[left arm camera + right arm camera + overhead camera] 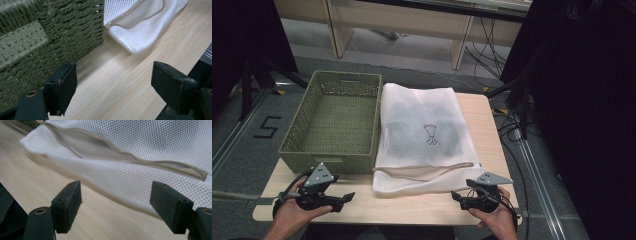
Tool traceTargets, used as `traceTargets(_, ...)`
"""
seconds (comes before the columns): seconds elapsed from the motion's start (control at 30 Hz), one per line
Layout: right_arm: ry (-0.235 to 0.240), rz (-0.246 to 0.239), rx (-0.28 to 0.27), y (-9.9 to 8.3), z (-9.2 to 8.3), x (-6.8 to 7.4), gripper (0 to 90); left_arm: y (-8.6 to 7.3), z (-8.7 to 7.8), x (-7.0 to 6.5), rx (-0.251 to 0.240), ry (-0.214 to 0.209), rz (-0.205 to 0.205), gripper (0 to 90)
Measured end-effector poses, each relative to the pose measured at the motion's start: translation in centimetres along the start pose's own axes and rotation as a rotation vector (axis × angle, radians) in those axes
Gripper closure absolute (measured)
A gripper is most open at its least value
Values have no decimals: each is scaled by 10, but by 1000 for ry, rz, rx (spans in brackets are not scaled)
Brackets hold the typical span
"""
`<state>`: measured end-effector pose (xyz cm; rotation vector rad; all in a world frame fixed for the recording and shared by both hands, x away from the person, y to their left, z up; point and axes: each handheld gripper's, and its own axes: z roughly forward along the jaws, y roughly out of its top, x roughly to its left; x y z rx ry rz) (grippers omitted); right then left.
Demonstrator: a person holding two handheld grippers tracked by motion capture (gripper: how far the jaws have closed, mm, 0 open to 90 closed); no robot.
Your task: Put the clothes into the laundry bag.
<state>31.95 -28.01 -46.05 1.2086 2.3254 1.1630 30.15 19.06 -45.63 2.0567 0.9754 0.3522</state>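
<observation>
A white mesh laundry bag lies flat on the wooden table, with dark cloth showing through it and a small printed figure on top. Its zipper runs along the near edge and gapes partly open. A green woven basket stands to the bag's left, nothing inside it. My left gripper rests open at the table's front left, near the basket's corner and the bag's corner. Open too, my right gripper sits at the front right, just short of the bag's near edge.
The table's front edge runs close behind both grippers. Black curtains hang at the right and left. Cables trail on the floor to the right, and a wooden bench stands beyond the table.
</observation>
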Motion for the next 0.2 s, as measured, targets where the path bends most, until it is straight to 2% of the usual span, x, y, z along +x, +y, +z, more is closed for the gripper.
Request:
traceTargets(0.1, -6, 13, 11, 0, -1, 1, 263, 0, 0, 0, 2, -1, 0, 207)
traceTargets(0.13, -19, -10, 1, 0, -1, -1, 262, 0, 0, 0, 1, 0, 0, 207)
traceTargets(0.2, -19, -14, 8, 1, -1, -1, 261, 0, 0, 0, 2, 0, 2, 207)
